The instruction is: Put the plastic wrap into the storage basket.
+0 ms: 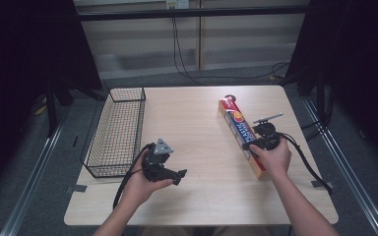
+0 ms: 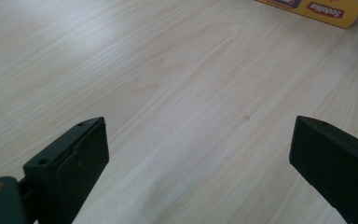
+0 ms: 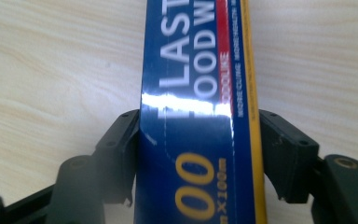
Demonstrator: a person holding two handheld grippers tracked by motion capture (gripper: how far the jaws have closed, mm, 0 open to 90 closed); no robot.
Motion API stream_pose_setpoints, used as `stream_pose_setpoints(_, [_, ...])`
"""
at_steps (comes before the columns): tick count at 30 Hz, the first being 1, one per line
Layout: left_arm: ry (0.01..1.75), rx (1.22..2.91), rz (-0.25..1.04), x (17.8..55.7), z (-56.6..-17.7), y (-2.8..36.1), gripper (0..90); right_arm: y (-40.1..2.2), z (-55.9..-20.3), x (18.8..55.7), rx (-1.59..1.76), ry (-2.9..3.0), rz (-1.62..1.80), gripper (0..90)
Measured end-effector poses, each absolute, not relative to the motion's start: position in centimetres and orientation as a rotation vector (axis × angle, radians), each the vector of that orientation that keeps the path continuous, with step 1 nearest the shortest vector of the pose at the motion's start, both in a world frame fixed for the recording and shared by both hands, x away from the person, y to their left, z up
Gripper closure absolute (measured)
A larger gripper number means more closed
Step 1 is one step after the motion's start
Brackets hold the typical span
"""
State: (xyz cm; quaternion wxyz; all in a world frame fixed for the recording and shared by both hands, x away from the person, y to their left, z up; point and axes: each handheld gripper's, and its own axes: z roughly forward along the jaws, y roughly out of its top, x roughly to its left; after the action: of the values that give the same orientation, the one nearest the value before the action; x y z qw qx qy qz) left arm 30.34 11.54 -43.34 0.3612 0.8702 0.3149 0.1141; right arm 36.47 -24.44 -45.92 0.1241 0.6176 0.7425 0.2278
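A long box of plastic food wrap [image 1: 237, 124], blue on top with yellow and red sides, lies flat on the right half of the wooden table [image 1: 197, 123]. My right gripper [image 1: 263, 140] is over its near half. In the right gripper view the box [image 3: 191, 84] runs up between the jaws of that gripper [image 3: 198, 116], which stand close along both long sides without clamping it. My left gripper [image 1: 177, 176] hovers low near the table's front middle. Its jaws are wide apart with only bare wood between them [image 2: 198, 140]. An end of the box [image 2: 317, 9] shows at the top right of the left gripper view.
A black wire basket [image 1: 118, 128] stands on the table's left side with nothing in it. Cables trail from both grippers toward the table's front and right edges. Bare wood lies between the basket and the box.
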Motion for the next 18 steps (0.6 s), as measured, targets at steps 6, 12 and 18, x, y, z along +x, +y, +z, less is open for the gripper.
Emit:
stream_pose_setpoints(6, [0.817, 2.25, 0.289, 30.5, -43.5, 11.5, 4.6, -24.2, -45.6, 37.8, 1.809, 2.181, 0.606, 29.4])
stream_pose_setpoints(12, [0.821, 2.242, 0.294, 30.5, -43.4, 11.7, 4.6, -23.4, -46.6, 38.8, 1.843, 2.194, 0.52, 38.8])
stream_pose_setpoints(18, [0.826, 2.245, 0.303, 30.5, -43.2, 12.0, 4.6, -23.0, -46.2, 38.7, 1.798, 2.218, 0.47, 43.8])
